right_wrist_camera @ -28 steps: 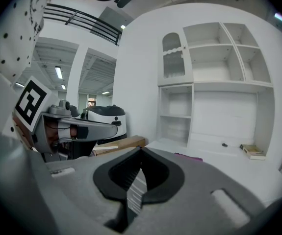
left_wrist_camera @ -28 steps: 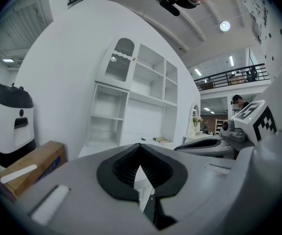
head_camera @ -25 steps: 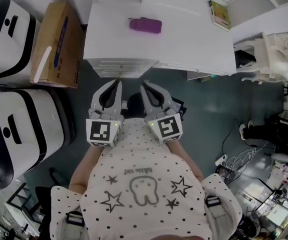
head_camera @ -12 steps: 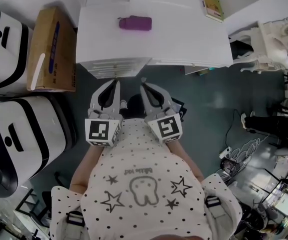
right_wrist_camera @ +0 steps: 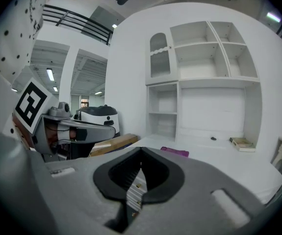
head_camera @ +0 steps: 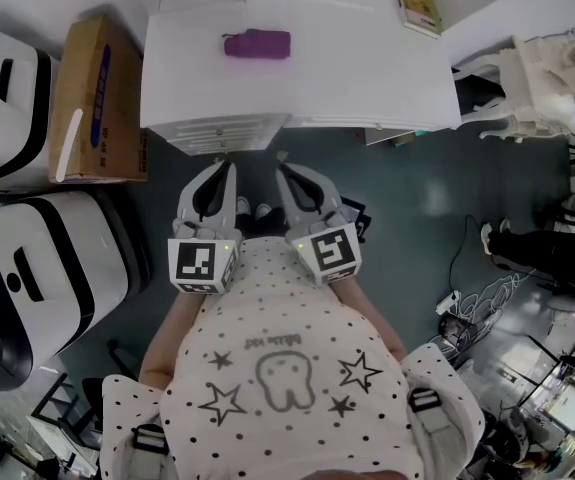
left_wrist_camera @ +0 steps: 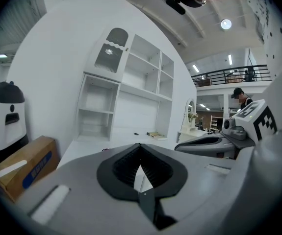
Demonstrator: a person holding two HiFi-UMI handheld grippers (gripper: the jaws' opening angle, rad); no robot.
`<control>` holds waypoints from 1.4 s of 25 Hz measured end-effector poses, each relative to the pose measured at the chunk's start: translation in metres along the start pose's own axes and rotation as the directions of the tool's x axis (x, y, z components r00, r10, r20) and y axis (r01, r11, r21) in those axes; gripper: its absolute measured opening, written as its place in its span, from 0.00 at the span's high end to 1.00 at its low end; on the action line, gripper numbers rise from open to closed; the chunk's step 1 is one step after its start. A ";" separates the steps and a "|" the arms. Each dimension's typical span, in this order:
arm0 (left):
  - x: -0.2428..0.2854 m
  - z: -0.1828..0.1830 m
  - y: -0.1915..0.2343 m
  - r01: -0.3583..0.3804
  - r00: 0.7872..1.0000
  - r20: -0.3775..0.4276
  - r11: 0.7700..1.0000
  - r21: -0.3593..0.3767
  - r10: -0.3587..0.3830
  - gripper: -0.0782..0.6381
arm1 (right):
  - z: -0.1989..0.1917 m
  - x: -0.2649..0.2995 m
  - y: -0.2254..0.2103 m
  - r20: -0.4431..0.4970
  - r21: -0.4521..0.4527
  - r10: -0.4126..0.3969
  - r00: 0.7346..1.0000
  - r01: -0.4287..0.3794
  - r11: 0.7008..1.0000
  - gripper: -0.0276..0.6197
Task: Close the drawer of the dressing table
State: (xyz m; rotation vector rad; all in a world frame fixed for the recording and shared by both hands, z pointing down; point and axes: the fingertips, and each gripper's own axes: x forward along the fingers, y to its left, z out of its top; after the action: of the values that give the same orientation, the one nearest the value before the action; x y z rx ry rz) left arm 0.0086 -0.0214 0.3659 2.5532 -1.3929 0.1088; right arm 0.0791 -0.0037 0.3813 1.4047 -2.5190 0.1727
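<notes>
The dressing table (head_camera: 367, 78) has drifted up my view. My left gripper (head_camera: 219, 174) and right gripper (head_camera: 289, 174), each pressed together on nothing, hang just short of its drawers (head_camera: 222, 136), which look pushed in.

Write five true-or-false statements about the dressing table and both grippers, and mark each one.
1. A purple case lies on the dressing table. True.
2. The left gripper holds that case. False: its jaws are together on nothing.
3. A cardboard box stands at the table's left. True.
4. The right gripper has its jaws wide apart. False: they are together.
5. The book lies on the floor. False: it lies on the table, at the back.
</notes>
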 end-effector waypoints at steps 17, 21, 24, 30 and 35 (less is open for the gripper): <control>-0.016 -0.004 -0.005 -0.085 0.996 0.012 0.996 -0.025 0.085 0.89 | 0.001 -0.005 0.010 -0.032 -0.041 0.093 0.995 -0.095 0.995 0.96; -0.014 -0.004 -0.009 -0.080 0.997 0.010 0.996 -0.028 0.080 0.89 | 0.000 -0.006 0.008 -0.028 -0.042 0.094 0.995 -0.095 0.995 0.96; -0.013 -0.005 -0.011 -0.076 0.997 0.007 0.997 -0.026 0.076 0.89 | -0.001 -0.007 0.007 -0.021 -0.041 0.094 0.995 -0.095 0.995 0.96; -0.012 -0.005 -0.011 -0.072 0.997 0.007 0.997 -0.034 0.072 0.89 | -0.003 -0.007 0.006 -0.018 -0.038 0.090 0.996 -0.091 0.995 0.96; -0.011 -0.006 -0.011 -0.068 0.998 0.005 0.997 -0.037 0.068 0.89 | -0.002 -0.008 0.006 -0.035 -0.044 0.086 0.996 -0.088 0.995 0.96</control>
State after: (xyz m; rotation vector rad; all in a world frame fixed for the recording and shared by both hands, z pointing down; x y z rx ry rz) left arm 0.0122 -0.0058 0.3678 2.4794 -1.4710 0.0858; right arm 0.0787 0.0061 0.3816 1.2655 -2.5418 0.1521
